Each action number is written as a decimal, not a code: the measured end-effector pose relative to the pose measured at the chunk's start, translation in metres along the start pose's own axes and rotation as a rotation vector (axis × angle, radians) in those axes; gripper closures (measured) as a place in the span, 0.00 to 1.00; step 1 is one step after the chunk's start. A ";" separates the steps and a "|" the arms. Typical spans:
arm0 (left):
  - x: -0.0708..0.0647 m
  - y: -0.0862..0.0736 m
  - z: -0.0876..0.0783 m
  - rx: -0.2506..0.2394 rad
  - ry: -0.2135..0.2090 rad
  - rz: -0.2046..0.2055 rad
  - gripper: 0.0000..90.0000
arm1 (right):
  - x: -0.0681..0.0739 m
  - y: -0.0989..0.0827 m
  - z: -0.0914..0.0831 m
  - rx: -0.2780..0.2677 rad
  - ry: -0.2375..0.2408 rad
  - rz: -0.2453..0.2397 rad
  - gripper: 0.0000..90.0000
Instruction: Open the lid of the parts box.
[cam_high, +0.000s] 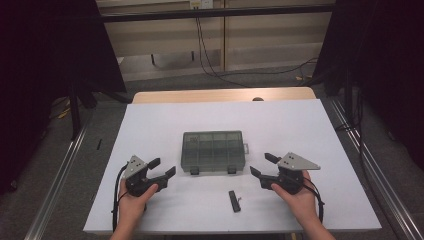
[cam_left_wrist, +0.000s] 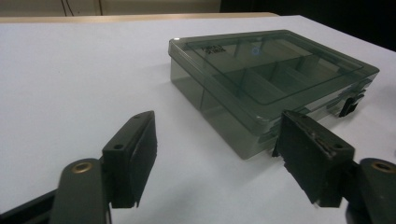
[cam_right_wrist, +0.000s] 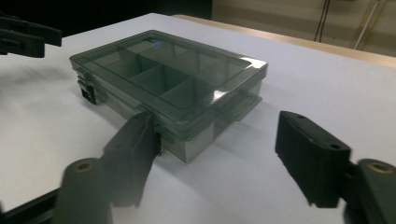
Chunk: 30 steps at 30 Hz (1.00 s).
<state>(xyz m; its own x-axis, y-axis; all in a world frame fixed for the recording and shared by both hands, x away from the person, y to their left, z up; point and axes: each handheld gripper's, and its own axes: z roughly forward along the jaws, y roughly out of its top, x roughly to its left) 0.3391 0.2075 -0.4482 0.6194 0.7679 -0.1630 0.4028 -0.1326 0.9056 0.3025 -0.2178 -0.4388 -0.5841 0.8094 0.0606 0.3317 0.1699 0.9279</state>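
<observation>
Barely begun. Grey see-through box (cam_high: 213, 151) sitting flat in the middle of the white surface (cam_high: 150, 125), lid down, both front clips (cam_high: 194, 171) looking shut. Nothing lifted, nothing opened yet. Left gripper (cam_high: 162, 169) just beside the box's near left corner, jaws apart, holding nothing. Right gripper (cam_high: 262, 166) just beside the near right corner, jaws apart too, holding nothing. Small black piece (cam_high: 234, 201) lying alone near the front edge, untouched. Probably left to do: reaching the box, undoing the clips, opening the lid.
</observation>
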 end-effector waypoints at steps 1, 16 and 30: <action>0.000 0.001 -0.001 0.001 -0.003 0.004 0.36 | 0.001 0.000 0.002 0.006 0.004 0.000 0.39; -0.003 0.001 0.007 0.061 -0.039 0.008 0.74 | -0.002 0.004 0.017 0.099 -0.026 0.029 0.81; -0.008 0.002 0.012 0.127 -0.102 0.045 1.00 | -0.001 0.001 0.023 0.128 0.008 0.022 1.00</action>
<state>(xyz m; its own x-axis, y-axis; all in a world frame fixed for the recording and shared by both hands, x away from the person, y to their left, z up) 0.3434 0.1937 -0.4497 0.7011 0.6928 -0.1684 0.4511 -0.2481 0.8573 0.3205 -0.2055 -0.4466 -0.5811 0.8095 0.0835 0.4361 0.2232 0.8718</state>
